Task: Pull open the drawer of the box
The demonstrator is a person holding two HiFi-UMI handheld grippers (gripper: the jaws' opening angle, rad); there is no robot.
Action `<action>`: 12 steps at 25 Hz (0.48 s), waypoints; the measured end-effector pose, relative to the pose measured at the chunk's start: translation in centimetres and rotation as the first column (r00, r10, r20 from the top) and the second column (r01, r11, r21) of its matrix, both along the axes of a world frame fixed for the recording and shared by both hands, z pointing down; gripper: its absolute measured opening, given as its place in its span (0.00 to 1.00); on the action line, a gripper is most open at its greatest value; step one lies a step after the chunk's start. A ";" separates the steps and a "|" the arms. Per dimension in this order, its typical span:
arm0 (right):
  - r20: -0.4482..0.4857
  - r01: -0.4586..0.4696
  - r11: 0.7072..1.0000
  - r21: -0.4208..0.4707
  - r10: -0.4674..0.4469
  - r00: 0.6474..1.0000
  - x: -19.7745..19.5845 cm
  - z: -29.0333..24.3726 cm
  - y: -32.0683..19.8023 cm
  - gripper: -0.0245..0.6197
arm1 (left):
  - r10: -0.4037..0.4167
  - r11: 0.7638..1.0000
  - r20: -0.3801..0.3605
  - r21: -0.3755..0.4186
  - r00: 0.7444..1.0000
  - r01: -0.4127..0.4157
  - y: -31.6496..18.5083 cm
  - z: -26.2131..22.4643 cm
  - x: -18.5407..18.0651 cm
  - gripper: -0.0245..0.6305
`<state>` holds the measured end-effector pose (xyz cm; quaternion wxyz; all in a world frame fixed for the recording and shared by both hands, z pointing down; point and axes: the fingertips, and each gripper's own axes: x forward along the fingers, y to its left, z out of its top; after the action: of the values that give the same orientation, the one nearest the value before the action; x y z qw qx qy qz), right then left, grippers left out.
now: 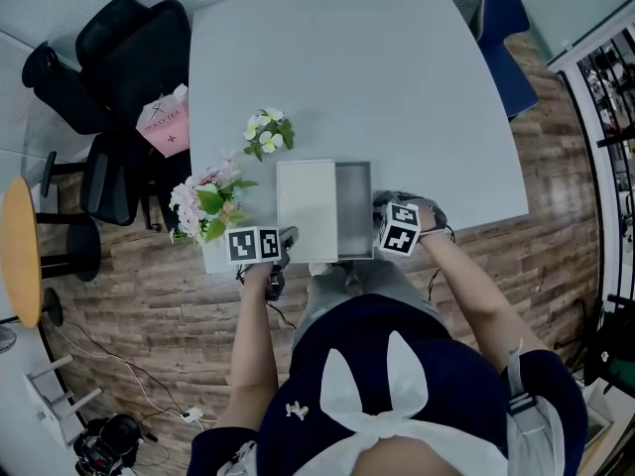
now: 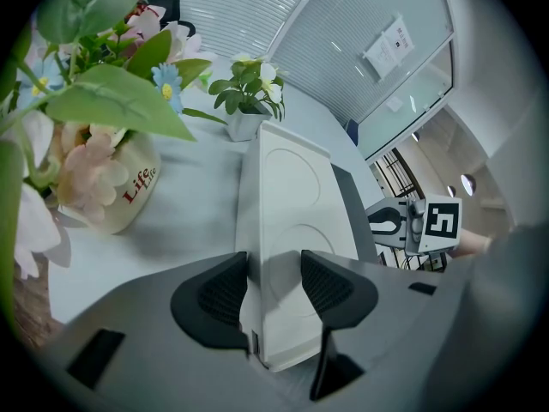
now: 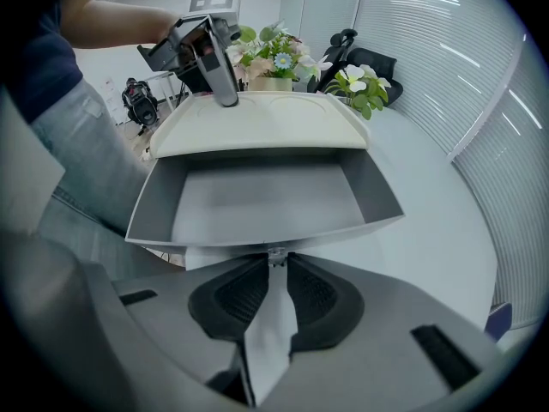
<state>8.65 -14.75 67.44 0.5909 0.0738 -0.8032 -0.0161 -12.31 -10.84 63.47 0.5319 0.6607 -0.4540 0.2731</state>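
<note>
At centre frame a white box [image 1: 307,211] was seen on the table [image 1: 377,87], grey drawer [image 1: 354,211] drawn out rightward; the left gripper [image 1: 286,238] was set against the box, the right gripper [image 1: 380,209] against the drawer.

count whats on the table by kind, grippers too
potted flowers: 2, the small potted flowers and the large potted flowers
box: 1, its drawer pulled out
grippers: 2, left gripper shut on the box, right gripper shut on the drawer's pull tab
total: 5
</note>
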 end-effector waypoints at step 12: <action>-0.021 -0.008 1.000 0.005 0.008 1.000 1.0 0.1 -0.3 0.15 | 0.002 1.000 -0.003 -0.003 1.000 -0.003 -0.1 0.1 0.0 0.36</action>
<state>9.61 -15.01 67.56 0.5991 0.0783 -0.7967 -0.0168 -12.35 -10.92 63.59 0.5333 0.6608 -0.4518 0.2735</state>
